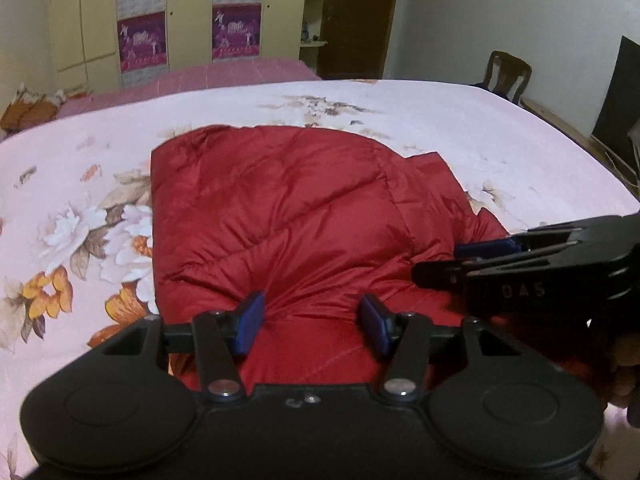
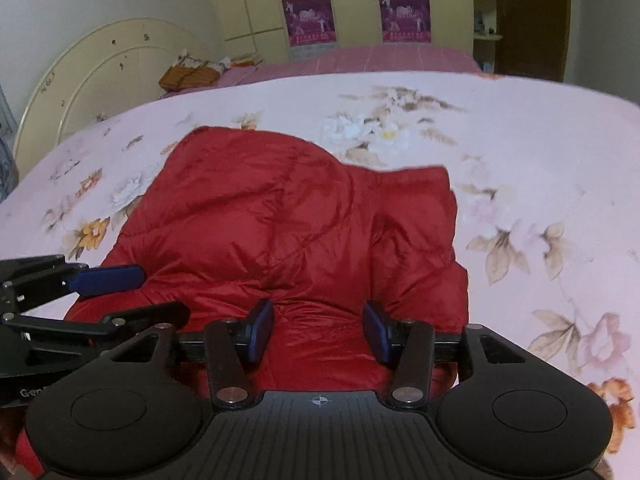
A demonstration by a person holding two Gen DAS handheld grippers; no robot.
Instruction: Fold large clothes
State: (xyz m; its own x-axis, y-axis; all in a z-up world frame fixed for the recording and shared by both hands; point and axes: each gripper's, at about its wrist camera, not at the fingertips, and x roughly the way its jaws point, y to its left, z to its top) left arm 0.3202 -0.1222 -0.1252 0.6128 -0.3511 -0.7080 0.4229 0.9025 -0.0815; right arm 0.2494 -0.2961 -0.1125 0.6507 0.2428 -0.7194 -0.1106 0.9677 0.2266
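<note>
Jaws of both grippers stand apart over the red jacket (image 1: 304, 208).

Dim indoor light, soft focus, fisheye-warped edges.

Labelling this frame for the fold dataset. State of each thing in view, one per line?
red puffer jacket: partly folded, lying puffy on the bed, not flat.
left tool: open, pads apart over the jacket's near edge, nothing pinched.
right tool: open, pads apart above the jacket, nothing held.
floral bedspread: spread smooth under the jacket.
brown door: cannot tell whether shut.
wooden chair: upright beyond the bed.
</note>
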